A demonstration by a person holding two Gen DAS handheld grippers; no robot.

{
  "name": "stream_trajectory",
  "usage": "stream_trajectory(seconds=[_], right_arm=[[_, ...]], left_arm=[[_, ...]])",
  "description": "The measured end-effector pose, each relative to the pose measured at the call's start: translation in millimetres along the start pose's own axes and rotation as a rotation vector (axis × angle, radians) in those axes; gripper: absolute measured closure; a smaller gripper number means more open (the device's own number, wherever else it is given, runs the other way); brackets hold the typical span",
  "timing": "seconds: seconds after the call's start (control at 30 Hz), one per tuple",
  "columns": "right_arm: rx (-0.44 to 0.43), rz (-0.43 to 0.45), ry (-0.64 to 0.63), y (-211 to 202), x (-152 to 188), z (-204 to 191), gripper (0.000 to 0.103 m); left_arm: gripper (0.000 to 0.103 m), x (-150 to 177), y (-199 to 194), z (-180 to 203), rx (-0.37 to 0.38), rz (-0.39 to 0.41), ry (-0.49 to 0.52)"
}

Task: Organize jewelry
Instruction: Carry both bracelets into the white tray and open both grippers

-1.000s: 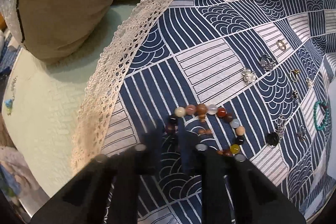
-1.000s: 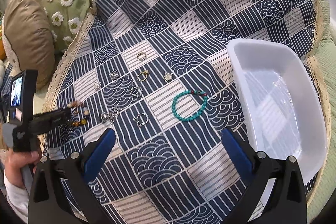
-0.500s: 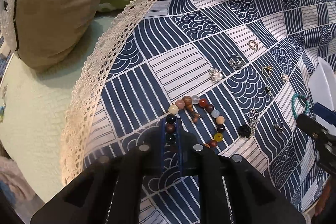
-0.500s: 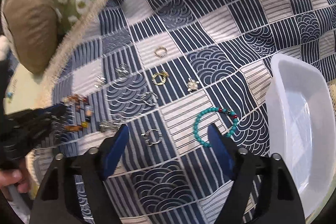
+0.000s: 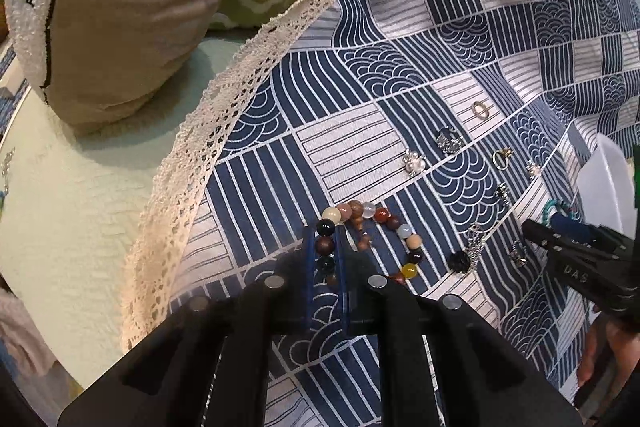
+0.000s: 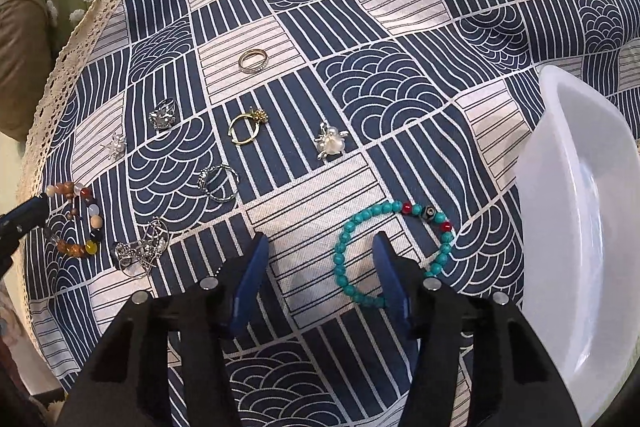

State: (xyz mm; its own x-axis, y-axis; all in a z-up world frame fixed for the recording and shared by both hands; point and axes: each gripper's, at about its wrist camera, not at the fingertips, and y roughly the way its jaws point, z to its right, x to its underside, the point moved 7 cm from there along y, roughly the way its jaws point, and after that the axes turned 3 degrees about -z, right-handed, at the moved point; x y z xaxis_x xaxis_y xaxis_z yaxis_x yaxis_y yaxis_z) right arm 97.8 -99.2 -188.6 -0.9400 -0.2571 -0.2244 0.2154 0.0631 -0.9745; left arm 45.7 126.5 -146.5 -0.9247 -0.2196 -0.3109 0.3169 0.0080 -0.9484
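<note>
Beside the white tray [image 6: 580,227], on its left, the turquoise bracelet [image 6: 344,259] lies flat on the patterned cloth [image 6: 360,27], and the right gripper [image 6: 320,267] straddles the near-left arc of it: one blue finger sits inside the loop, the other outside on bare cloth, jaws half-wide and just been closing, not yet pressing beads. That arc runs roughly along the fingers, so a pinch should catch it. Far left of the tray, the left gripper [image 5: 325,263] is clamped narrow on the dark beads of the multicoloured bracelet [image 5: 372,239], which otherwise rests on the cloth
</note>
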Motion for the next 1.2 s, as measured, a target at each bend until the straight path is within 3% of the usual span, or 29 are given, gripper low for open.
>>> stream_trajectory(seconds=[0.03, 0.1, 0.13, 0.17, 0.4, 0.5, 0.6, 0.7, 0.8, 0.97, 1.07, 1.2], right_arm=[[-0.003, 0.007, -0.014, 0, 1, -1, 0.054], [-0.024, 0.010, -0.019, -1, 2, -3, 0.072], [-0.034, 0.010, -0.013, -2, 2, -2, 0.090], [-0.043, 0.007, -0.001, -2, 4, -1, 0.096], [-0.067, 0.065, 0.026, -27, 2, -2, 0.096], [-0.106, 0.169, 0.026, -74, 0, -9, 0.096], [-0.152, 0.251, 0.047, -117, -3, -3, 0.096], [-0.142, 0.296, 0.067, -147, -3, 16, 0.096], [-0.101, 0.321, 0.099, -172, 6, 44, 0.096], [0.008, 0.328, 0.181, -189, 15, 112, 0.096], [0.041, 0.312, 0.260, -190, 34, 163, 0.096], [0.066, 0.270, 0.361, -179, 59, 219, 0.096]], left_arm=[[0.094, 0, 0, 1, 0.001, 0.002, 0.002], [0.094, 0, 0, 2, -0.004, 0.001, 0.007], [0.094, 1, 0, 1, -0.006, 0.000, 0.010], [0.094, 1, 0, 2, -0.008, 0.001, 0.010], [0.094, 1, -3, 1, -0.010, 0.004, 0.007], [0.094, -2, -15, 4, -0.007, 0.039, 0.004], [0.094, -6, -41, 15, 0.046, 0.092, 0.006], [0.094, -8, -71, 37, 0.062, 0.148, 0.058], [0.094, -10, -102, 74, 0.062, 0.198, 0.148], [0.094, -17, -134, 158, 0.131, 0.234, 0.296], [0.094, -17, -146, 220, 0.208, 0.237, 0.384], [0.093, -7, -142, 317, 0.327, 0.184, 0.510]])
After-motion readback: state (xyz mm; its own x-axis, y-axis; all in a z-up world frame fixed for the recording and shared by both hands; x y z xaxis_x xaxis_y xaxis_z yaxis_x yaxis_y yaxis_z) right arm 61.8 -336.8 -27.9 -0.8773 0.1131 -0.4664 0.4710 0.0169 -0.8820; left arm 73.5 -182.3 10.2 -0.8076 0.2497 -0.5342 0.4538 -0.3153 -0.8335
